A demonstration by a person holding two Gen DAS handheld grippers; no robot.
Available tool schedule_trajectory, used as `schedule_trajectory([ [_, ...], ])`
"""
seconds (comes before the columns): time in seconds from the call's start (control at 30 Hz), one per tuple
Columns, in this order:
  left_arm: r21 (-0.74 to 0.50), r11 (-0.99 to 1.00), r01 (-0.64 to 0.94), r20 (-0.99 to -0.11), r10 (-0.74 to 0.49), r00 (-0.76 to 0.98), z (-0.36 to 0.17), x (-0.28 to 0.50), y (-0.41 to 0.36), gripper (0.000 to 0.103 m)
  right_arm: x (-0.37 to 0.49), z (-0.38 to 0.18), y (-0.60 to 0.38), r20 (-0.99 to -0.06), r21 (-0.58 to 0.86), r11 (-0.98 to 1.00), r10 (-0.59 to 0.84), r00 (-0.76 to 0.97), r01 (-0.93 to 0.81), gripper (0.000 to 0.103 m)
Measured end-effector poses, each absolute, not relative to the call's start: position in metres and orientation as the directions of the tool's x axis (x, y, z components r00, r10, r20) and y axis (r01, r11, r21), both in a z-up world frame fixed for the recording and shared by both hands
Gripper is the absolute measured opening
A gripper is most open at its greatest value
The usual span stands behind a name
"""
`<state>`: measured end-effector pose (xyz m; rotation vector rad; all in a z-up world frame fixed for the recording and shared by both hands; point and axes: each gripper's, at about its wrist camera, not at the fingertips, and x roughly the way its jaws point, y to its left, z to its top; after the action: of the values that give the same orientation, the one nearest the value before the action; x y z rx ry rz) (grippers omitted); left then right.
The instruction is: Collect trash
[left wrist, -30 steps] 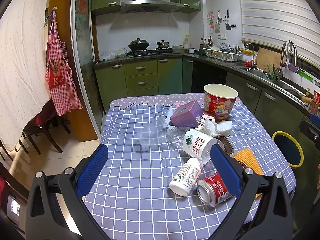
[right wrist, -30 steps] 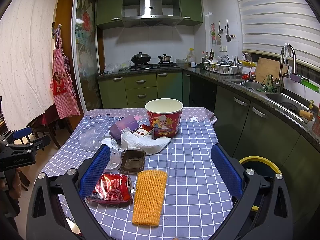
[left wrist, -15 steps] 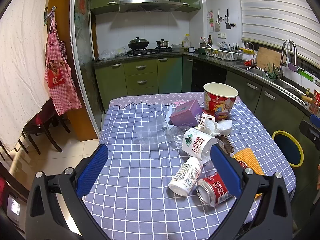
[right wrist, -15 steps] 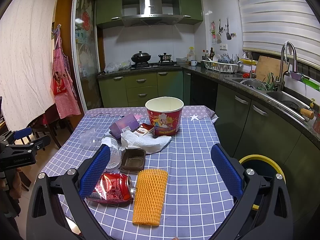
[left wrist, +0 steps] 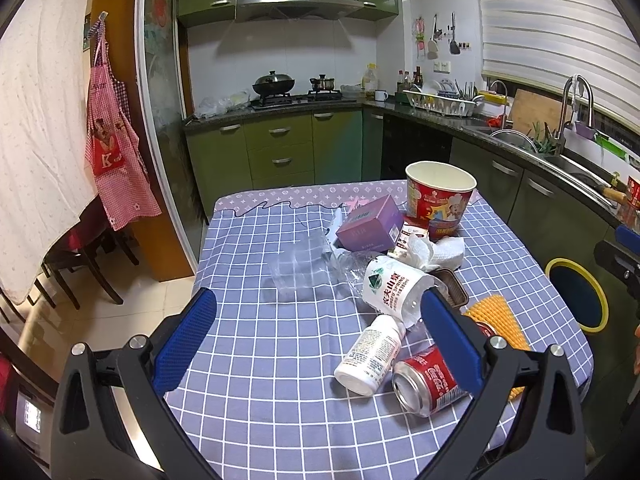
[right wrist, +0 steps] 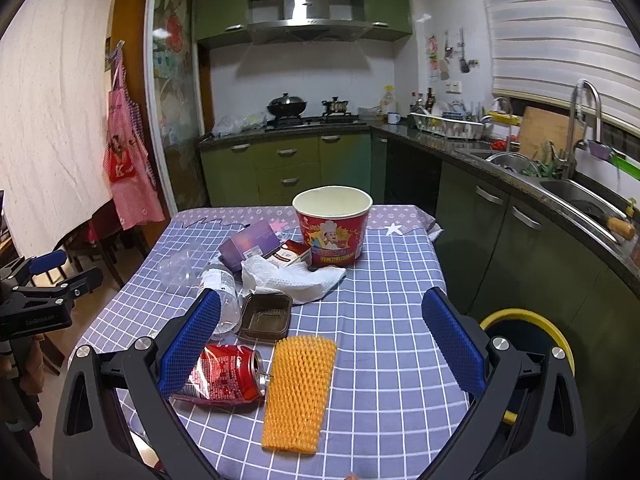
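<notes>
Trash lies on a blue checked tablecloth (left wrist: 256, 344). In the left wrist view: a crushed red cola can (left wrist: 426, 378), a white pill bottle (left wrist: 370, 354), a plastic water bottle (left wrist: 394, 286), a clear plastic cup (left wrist: 298, 266), a purple box (left wrist: 370, 222), crumpled tissue (left wrist: 434, 252), a red paper bucket (left wrist: 440, 198). My left gripper (left wrist: 316, 332) is open and empty above the near table edge. In the right wrist view: the cola can (right wrist: 224, 374), an orange foam net (right wrist: 300, 392), a brown plastic tray (right wrist: 266, 316), the bucket (right wrist: 332, 224). My right gripper (right wrist: 320, 340) is open and empty above them.
A yellow-rimmed bin (right wrist: 528, 336) stands on the floor right of the table; it also shows in the left wrist view (left wrist: 576, 294). Green cabinets and a counter with a sink (right wrist: 576, 196) run along the right. Chairs (left wrist: 80, 256) stand at the left.
Both grippers have barely shifted. Nothing on the table has moved.
</notes>
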<state>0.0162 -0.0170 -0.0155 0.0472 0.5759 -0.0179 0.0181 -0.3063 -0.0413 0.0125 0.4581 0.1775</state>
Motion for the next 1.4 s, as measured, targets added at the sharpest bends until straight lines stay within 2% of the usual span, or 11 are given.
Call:
schedule_trajectory([
  [0.2,0.025,1.000,0.011,-0.564,0.005,0.825,-0.015,0.044,-0.007,0.096,0.069,-0.022,-0.314,-0.508,0.036,0.978,0.195,0.839,-0.206,0.099],
  [0.4,-0.014,1.000,0.012,-0.623,-0.018,0.782,-0.022,0.087,0.007,0.079,0.162,0.003,-0.334,-0.610,0.061,0.980,0.185,0.771,-0.187,0.099],
  [0.57,-0.051,0.998,0.026,-0.660,-0.053,0.749,-0.025,0.121,0.016,0.065,0.254,0.005,-0.339,-0.727,0.123,0.978,0.206,0.655,-0.171,0.082],
  [0.77,-0.022,0.998,0.054,-0.673,-0.055,0.737,-0.027,0.148,0.014,0.064,0.357,-0.024,-0.338,-0.857,0.115,0.989,0.147,0.494,-0.094,0.064],
  [0.87,-0.013,0.998,0.068,-0.687,-0.058,0.725,-0.030,0.159,0.012,0.064,0.387,-0.046,-0.338,-0.892,0.124,0.990,0.142,0.429,-0.070,0.054],
  [1.03,-0.003,0.996,0.085,-0.696,-0.064,0.715,-0.034,0.175,0.009,0.064,0.416,-0.072,-0.333,-0.930,0.108,0.993,0.121,0.348,-0.055,0.037],
  [1.23,0.007,0.994,0.108,-0.697,-0.073,0.714,-0.036,0.182,0.006,0.064,0.435,-0.096,-0.329,-0.957,0.104,0.993,0.116,0.268,-0.059,0.010],
  [1.4,0.010,0.994,0.113,-0.702,-0.074,0.709,-0.036,0.184,0.007,0.064,0.432,-0.098,-0.336,-0.954,0.144,0.988,0.154,0.258,-0.056,0.006],
])
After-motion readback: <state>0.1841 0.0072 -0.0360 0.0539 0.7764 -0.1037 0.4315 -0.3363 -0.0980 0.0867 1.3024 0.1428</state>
